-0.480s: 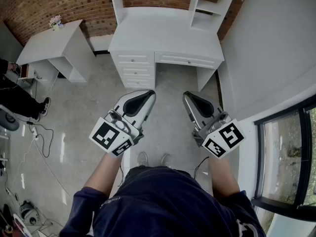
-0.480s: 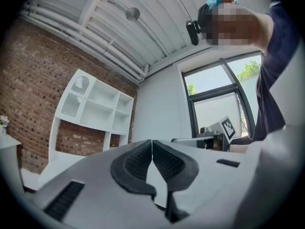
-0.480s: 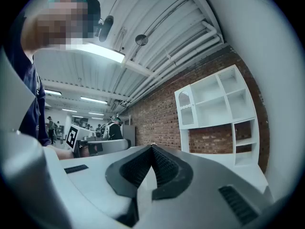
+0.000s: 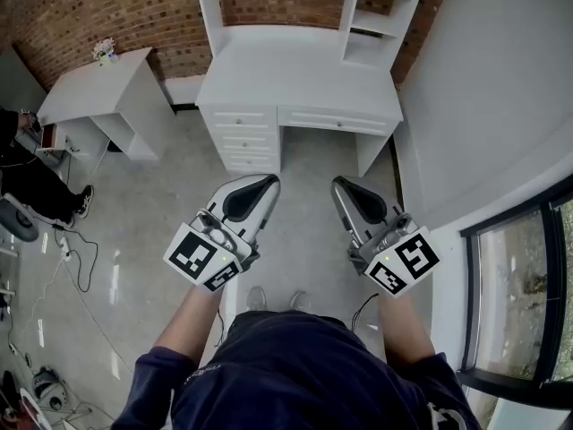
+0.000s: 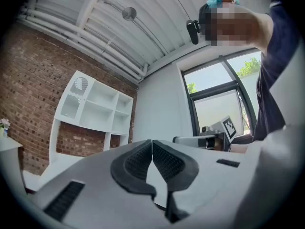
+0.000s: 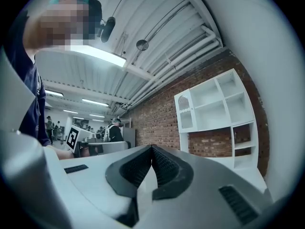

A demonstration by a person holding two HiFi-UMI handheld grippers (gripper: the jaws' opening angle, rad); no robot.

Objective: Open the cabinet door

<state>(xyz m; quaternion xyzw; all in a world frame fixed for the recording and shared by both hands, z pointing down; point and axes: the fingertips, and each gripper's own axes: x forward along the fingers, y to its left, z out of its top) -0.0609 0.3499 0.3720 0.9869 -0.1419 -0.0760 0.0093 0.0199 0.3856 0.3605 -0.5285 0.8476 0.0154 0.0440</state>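
A white desk (image 4: 295, 65) with a shelf hutch (image 4: 380, 12) stands against the brick wall, some way ahead of me. In the left gripper view the hutch (image 5: 97, 111) has a small cabinet door with an arched pane (image 5: 76, 94) at its upper left. That door (image 6: 186, 112) also shows in the right gripper view. My left gripper (image 4: 271, 179) and right gripper (image 4: 338, 183) are held side by side over the floor, pointing at the desk and well short of it. Both are shut with nothing between the pads, as the left gripper (image 5: 152, 142) and right gripper (image 6: 152, 148) show up close.
A drawer stack (image 4: 246, 137) fills the desk's left side, with a wide drawer (image 4: 336, 121) beside it. A small white side table (image 4: 89, 83) with flowers (image 4: 104, 50) stands at left. A seated person (image 4: 27, 182) and cables (image 4: 76, 245) are farther left. A white wall and window (image 4: 519, 285) lie right.
The head view has shifted slightly and shows more of the hutch. Both grippers have stayed side by side and shut.
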